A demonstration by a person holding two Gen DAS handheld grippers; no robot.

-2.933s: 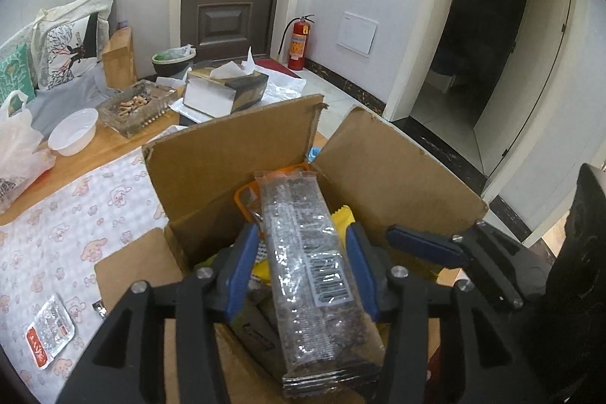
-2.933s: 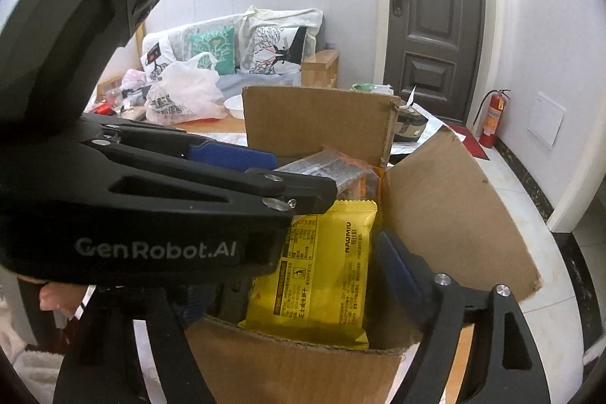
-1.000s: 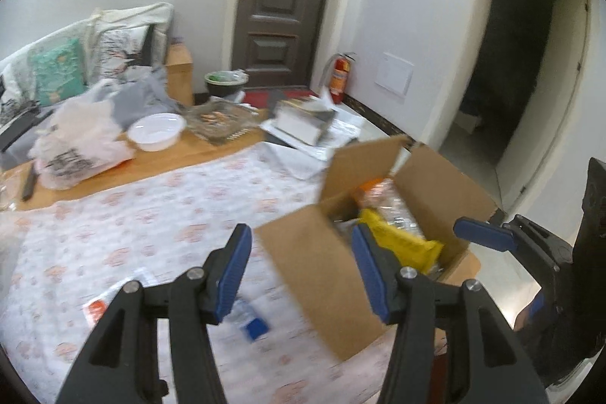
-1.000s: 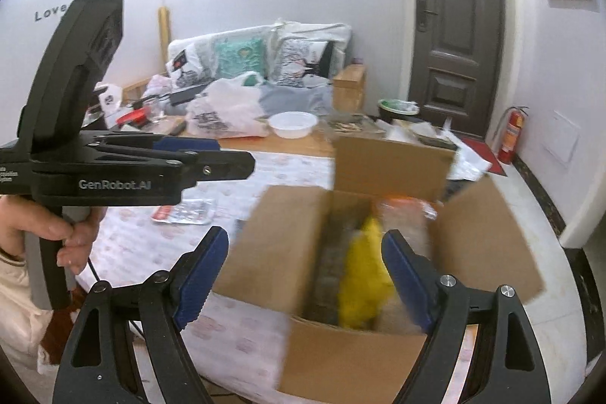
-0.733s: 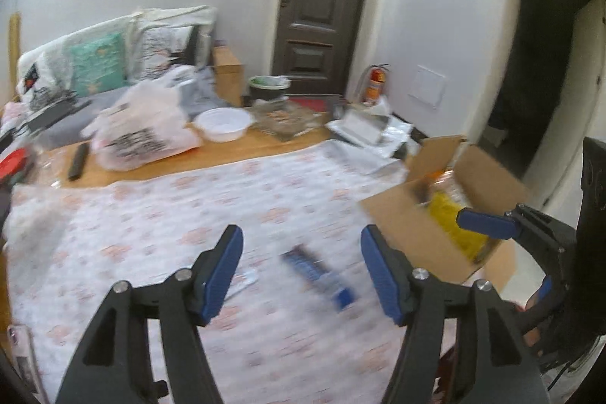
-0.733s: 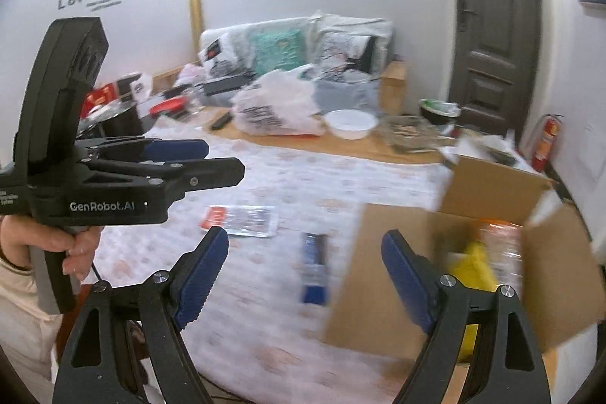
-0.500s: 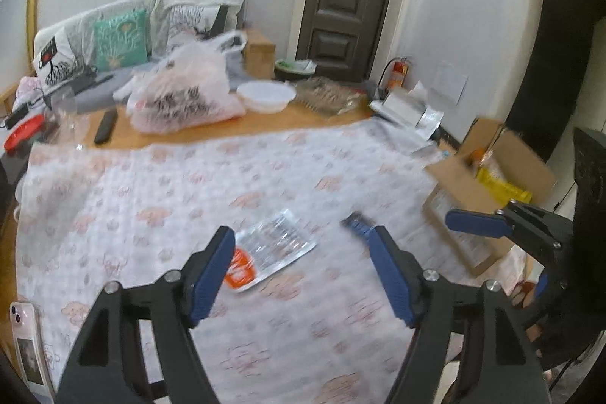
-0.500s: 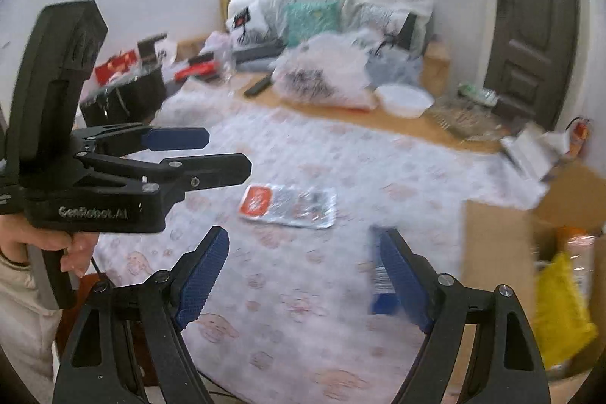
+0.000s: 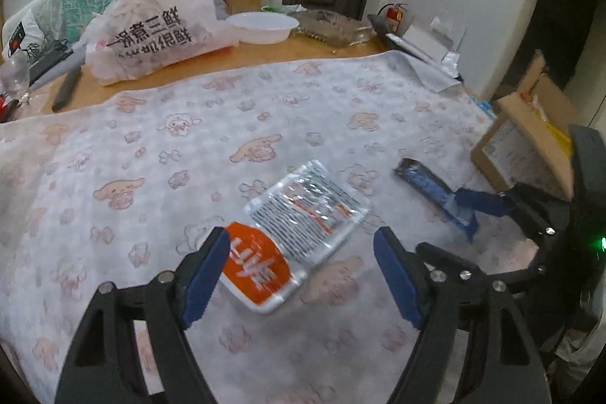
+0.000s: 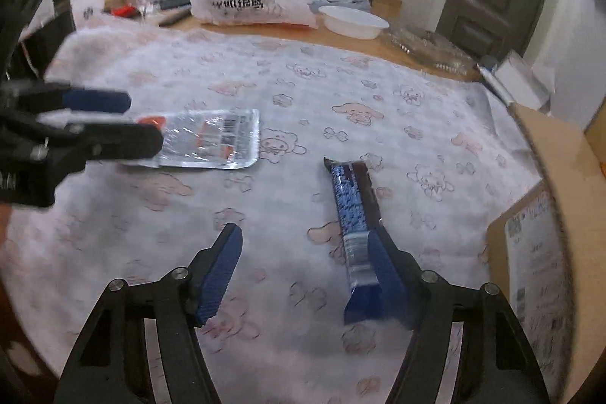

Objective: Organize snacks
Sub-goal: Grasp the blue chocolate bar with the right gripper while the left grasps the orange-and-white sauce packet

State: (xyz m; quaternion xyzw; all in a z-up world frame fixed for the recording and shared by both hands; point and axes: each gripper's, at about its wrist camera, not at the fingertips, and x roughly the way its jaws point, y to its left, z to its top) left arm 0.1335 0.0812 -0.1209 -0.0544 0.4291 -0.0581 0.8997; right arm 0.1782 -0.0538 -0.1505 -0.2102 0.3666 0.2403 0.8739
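A clear snack packet with an orange label (image 9: 299, 226) lies flat on the cartoon-print tablecloth (image 9: 227, 124). My left gripper (image 9: 301, 277) hovers just above its orange end, jaws opening, pads not touching it. A long blue snack bar (image 10: 350, 211) lies to the right of the packet (image 10: 212, 139). My right gripper (image 10: 303, 271) is low over the bar's near end, which sits beside the right finger; its jaws are closing but do not pinch it. The cardboard box (image 10: 560, 177) with snacks stands at the table's right edge.
A white printed plastic bag (image 9: 151, 25), a white bowl (image 9: 263, 25) and a clear tray (image 9: 333, 27) sit on the bare wood strip at the back. A glass (image 10: 142, 0) and small clutter stand at the far left. Cushions lie behind.
Both grippers swung away from the box, leftward and down to the tablecloth. The left jaws widened over the clear packet. The right jaws narrowed near the blue bar.
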